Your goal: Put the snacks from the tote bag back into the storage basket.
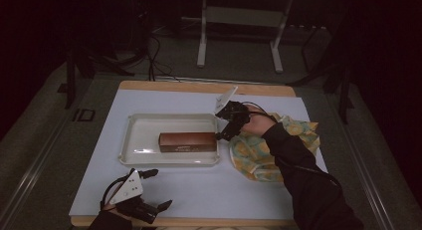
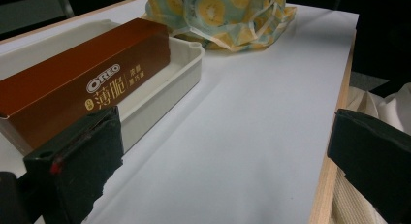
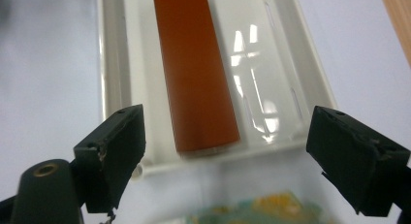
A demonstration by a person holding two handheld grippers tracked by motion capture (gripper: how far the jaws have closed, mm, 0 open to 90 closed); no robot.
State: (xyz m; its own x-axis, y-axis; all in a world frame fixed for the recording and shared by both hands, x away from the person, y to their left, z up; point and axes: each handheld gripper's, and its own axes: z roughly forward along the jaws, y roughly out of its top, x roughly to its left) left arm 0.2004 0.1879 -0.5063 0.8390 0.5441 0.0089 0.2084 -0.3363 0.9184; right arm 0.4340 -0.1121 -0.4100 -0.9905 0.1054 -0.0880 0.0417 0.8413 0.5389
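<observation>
My Oreo box [image 1: 188, 141] lies in the white tray [image 1: 130, 140]; right claw [image 1: 222, 125] released beside it, left claw [image 1: 158, 189] released, idle near the tabletop's front edge.

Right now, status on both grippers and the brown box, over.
Right gripper open, off the brown box's near end. Box lying flat in white tray. Left gripper open, empty, at table edge. Yellow-patterned bag beside tray, nothing blocking.

Both grippers' jaws wide apart
</observation>
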